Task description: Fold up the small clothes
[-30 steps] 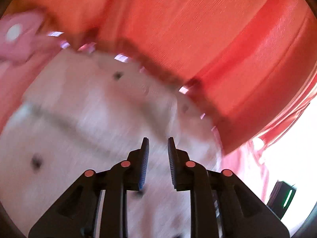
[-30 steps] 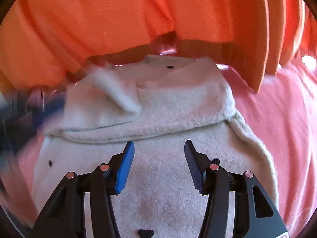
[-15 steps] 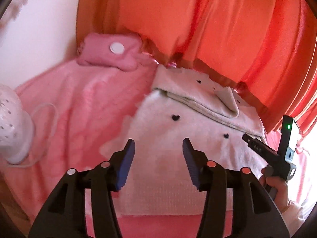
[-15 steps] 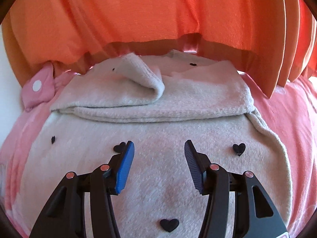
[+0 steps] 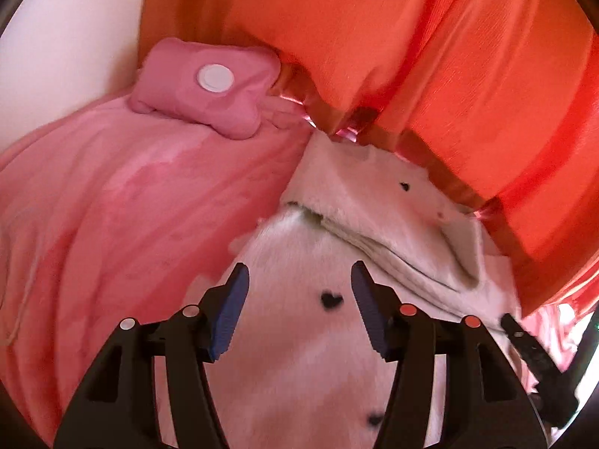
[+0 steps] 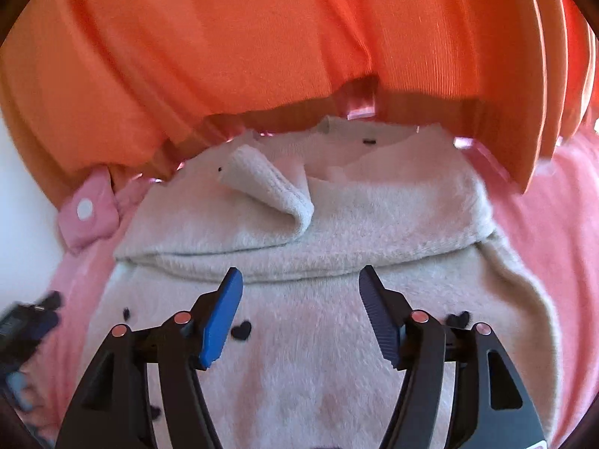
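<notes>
A cream fleece garment (image 5: pixel 295 340) with small black hearts lies flat on a pink blanket (image 5: pixel 123 224), its hood part folded over toward the orange curtain. In the right wrist view the same cream garment (image 6: pixel 307 374) fills the lower middle, with a folded cuff (image 6: pixel 273 191) lying on the hood. My left gripper (image 5: pixel 297 280) hovers over the garment's left part, jaws opening, nothing between them. My right gripper (image 6: pixel 301 284) stands over the garment's middle just below the hood fold, jaws opening, nothing between them either.
An orange curtain (image 5: pixel 393 56) hangs right behind the garment. A pink pillow (image 5: pixel 209 86) with a white button lies at the back left, by a white wall (image 5: pixel 75 30). The other gripper's black tip (image 5: pixel 531 351) shows at lower right; the pink blanket (image 6: pixel 543 247) extends to the right.
My left gripper opened wide and swung away from the curtain, then moved in over the garment's left part. My right gripper opened wider over the middle. The garment lies as it did.
</notes>
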